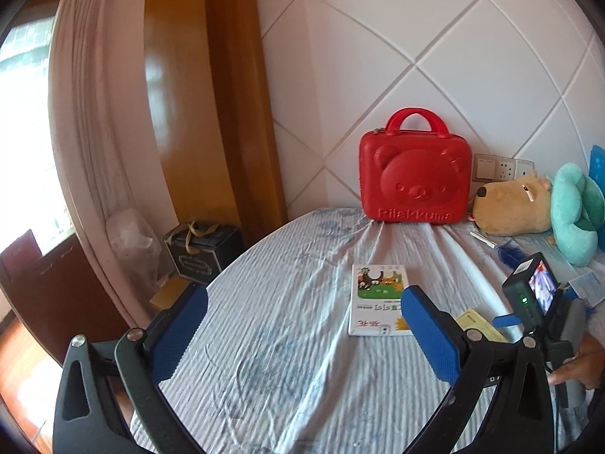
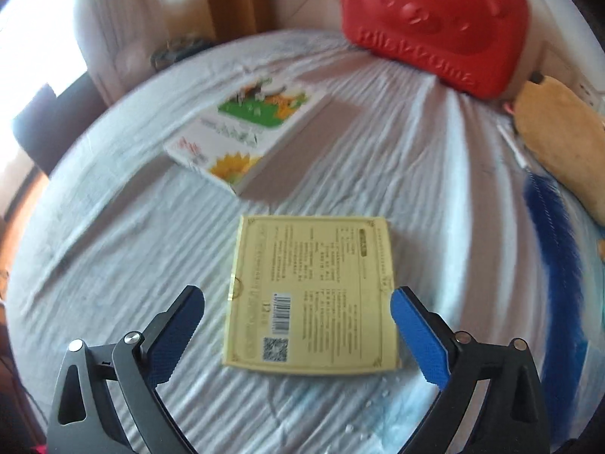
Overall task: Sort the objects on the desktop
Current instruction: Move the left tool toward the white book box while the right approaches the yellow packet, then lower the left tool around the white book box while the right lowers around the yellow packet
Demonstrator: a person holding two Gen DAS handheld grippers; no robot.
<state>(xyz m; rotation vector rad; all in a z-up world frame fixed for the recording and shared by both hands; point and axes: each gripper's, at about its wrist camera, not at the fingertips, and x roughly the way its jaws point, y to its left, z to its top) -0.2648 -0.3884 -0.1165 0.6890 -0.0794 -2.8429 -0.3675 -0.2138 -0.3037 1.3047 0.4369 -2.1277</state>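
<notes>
A flat yellow box point(image 2: 314, 265) with printed text and a barcode lies on the striped cloth point(image 2: 113, 246). My right gripper point(image 2: 298, 297) hovers over its near half, open wide, with nothing touching the blue pads point(image 2: 416, 329). Beyond it lies a white picture book point(image 2: 249, 128). In the left wrist view, my left gripper point(image 1: 304, 302) is open above bare cloth, and the book point(image 1: 378, 295) lies just past its right finger. The yellow box point(image 1: 480, 325) peeks out behind that finger. A red bear-face case point(image 1: 416, 178) stands against the wall.
A tan plush toy point(image 1: 518, 204) with a teal cushion lies at the right, with a blue feather point(image 2: 548, 227) and a white pen point(image 1: 482, 238) beside it. The cloth's edge curves along the left; below it sit a dark bag point(image 1: 200, 249) and a curtain point(image 1: 87, 113). A hand point(image 1: 578, 367) holds the right unit.
</notes>
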